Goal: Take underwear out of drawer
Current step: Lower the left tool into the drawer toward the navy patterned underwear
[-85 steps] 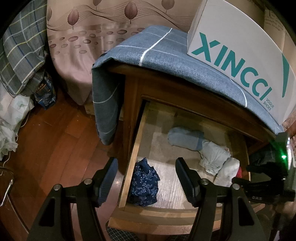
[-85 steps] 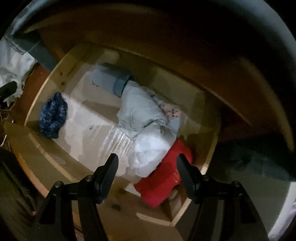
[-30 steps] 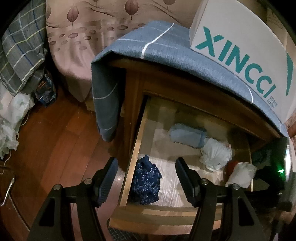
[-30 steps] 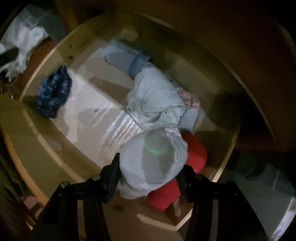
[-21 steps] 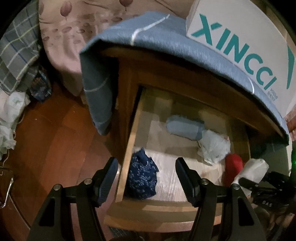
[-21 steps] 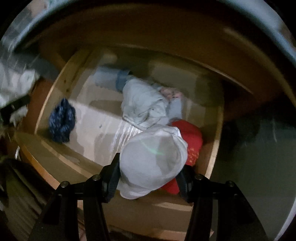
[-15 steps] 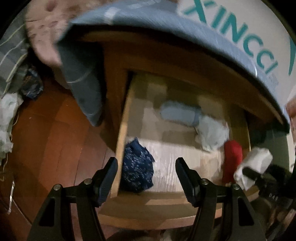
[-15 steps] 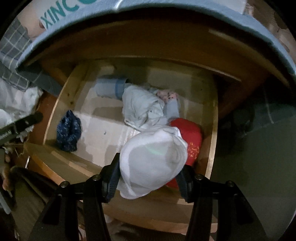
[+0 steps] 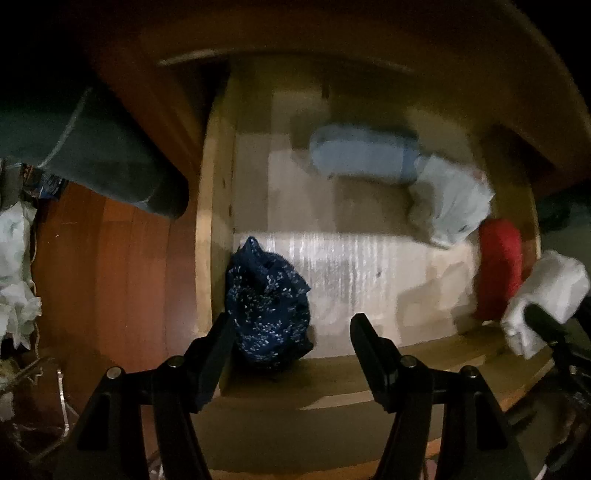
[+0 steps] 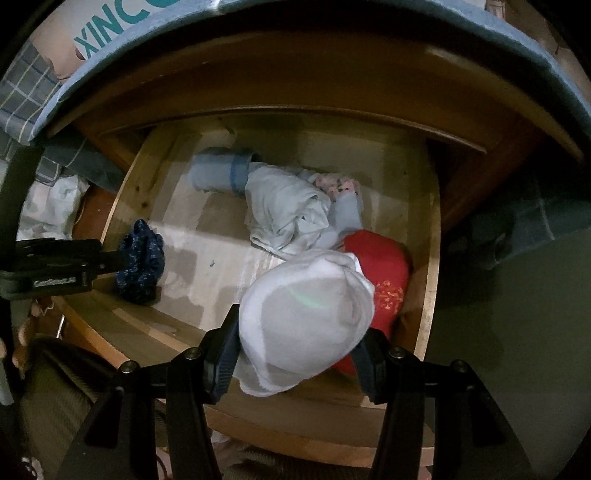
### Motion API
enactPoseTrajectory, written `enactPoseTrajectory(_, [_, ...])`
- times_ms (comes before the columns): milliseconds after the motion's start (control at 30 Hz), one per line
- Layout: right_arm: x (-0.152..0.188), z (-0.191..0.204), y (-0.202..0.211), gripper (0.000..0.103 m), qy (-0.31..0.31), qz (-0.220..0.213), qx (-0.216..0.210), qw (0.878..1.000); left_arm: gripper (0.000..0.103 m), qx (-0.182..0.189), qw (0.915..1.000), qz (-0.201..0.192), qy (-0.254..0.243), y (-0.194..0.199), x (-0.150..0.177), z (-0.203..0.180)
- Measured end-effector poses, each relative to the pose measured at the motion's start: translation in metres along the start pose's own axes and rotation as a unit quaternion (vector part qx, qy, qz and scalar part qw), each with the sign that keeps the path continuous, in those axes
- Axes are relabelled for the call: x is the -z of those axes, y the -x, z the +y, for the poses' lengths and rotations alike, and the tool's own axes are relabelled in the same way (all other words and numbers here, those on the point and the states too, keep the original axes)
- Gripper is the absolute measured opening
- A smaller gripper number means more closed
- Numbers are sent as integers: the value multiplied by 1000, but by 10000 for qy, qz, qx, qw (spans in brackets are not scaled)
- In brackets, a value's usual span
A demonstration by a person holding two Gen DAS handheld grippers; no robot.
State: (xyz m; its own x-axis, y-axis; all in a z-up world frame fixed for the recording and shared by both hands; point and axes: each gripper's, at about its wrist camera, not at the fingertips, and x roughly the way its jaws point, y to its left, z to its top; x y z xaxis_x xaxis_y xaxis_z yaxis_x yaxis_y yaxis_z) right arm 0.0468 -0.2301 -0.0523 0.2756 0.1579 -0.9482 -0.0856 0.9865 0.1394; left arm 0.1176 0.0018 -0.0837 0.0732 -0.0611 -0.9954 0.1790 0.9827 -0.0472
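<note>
The wooden drawer stands pulled out. My left gripper points down, open, over its front left corner. A navy dotted pair of underwear lies just beyond its left finger, not gripped. My right gripper is shut on a white pair of underwear, held above the drawer's front right. Left in the drawer are a red piece, a pale crumpled piece and a light blue roll.
A blue checked cloth covers the cabinet top, with a white lettered box on it. The cloth's corner hangs down left of the drawer. Red-brown wooden floor lies to the left, with white fabric at its edge.
My left gripper has sunk and tipped down toward the drawer's front left, closing in on the navy underwear. My right gripper rolled with the white underwear, then kept still.
</note>
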Motion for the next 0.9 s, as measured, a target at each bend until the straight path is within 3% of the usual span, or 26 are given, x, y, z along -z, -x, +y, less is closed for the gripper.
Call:
enactPoseTrajectory(567, [0,0,-2,50,-28,76,-118,9999,67,-187,9924,1066,-593,-54,-15,-19])
enactPoseTrajectory(733, [-2,0,-2,50,-54,109,-179,9998,67,488,9903,1075,-730,-48,-21,-28])
enactPoseTrajectory(900, [-2,-1,-2,50,-92,123,-232,9996,67,202,9953,816,-481,-40,-27,-16])
